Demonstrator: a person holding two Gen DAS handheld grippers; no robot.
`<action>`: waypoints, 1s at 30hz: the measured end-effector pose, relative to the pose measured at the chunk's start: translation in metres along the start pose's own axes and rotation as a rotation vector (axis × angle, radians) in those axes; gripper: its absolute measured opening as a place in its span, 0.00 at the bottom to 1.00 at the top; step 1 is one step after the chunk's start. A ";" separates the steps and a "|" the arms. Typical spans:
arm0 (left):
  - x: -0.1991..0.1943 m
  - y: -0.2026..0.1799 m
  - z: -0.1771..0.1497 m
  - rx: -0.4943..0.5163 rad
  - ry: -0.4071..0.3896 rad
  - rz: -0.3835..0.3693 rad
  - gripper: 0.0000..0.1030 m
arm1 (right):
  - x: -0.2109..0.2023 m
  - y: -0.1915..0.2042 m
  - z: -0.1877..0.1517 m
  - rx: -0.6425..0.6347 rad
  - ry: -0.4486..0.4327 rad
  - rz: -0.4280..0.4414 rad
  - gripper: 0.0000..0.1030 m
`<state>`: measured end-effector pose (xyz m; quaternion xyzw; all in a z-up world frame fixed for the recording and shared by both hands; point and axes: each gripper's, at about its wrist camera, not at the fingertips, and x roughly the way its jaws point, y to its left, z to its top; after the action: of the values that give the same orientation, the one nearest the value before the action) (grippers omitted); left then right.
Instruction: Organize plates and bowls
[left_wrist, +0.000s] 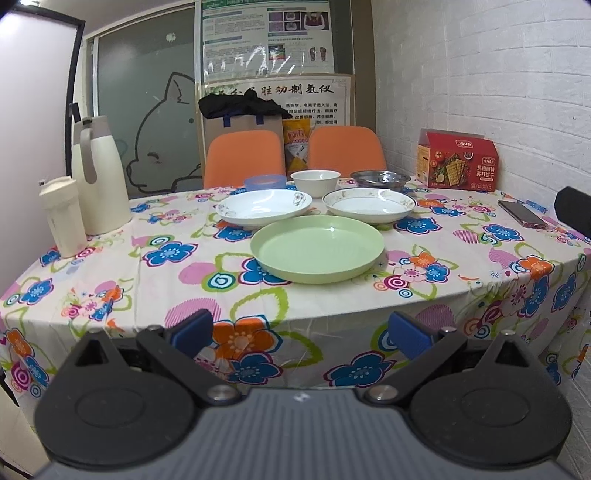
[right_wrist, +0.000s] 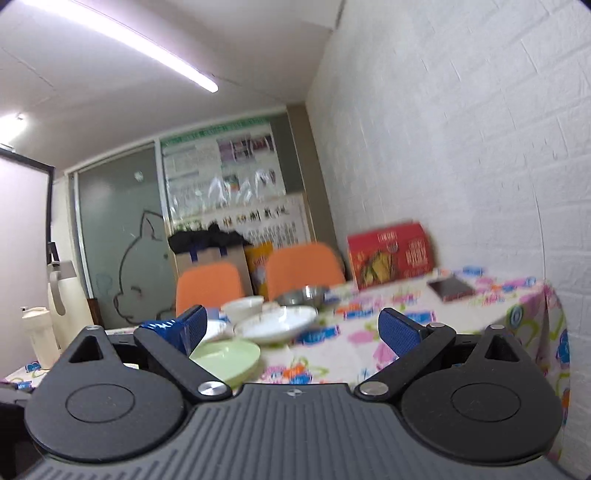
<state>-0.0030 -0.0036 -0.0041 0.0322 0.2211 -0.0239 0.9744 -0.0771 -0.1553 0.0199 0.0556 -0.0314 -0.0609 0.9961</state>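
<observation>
The left claw (left_wrist: 301, 332) is hovering off the near edge of the counter (left_wrist: 110, 266), its 2 blue-padded fingers (left_wrist: 194, 329) standing wide apart with nothing between them. Straight ahead of it the green plate (left_wrist: 317, 248) is sitting on the flowered cloth, the nearest dish to this claw. Just beyond the plate 2 white plates are lying side by side: the left white plate (left_wrist: 266, 207) ahead and slightly left of the claw, the right white plate (left_wrist: 369, 205) ahead and slightly right, both close to the green plate's far rim. Farther on, 3 bowls are lining up in a row: a blue bowl (left_wrist: 265, 182) to the left, a white bowl (left_wrist: 315, 182) in the middle and a glass bowl (left_wrist: 380, 179) to the right. The right claw (right_wrist: 291, 328) is also hanging open and empty, tilted upward; in its blurred view the green plate (right_wrist: 225, 358) is lying low and to the left, partly behind its left finger, with a white plate (right_wrist: 275, 323) just beyond. A phone (left_wrist: 521, 213) is resting far to the right of the left claw.
</observation>
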 end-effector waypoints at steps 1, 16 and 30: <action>-0.001 -0.001 0.000 0.006 -0.007 -0.002 0.98 | 0.002 0.001 -0.003 0.050 0.038 0.009 0.85; 0.000 -0.005 -0.003 0.030 0.004 -0.003 0.98 | 0.042 -0.003 -0.041 0.079 0.381 -0.008 0.85; -0.001 0.000 -0.005 0.005 -0.031 0.026 0.98 | 0.038 0.002 -0.041 0.088 0.382 -0.029 0.85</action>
<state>-0.0062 -0.0027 -0.0077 0.0374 0.2056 -0.0122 0.9778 -0.0361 -0.1539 -0.0183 0.1102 0.1563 -0.0620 0.9796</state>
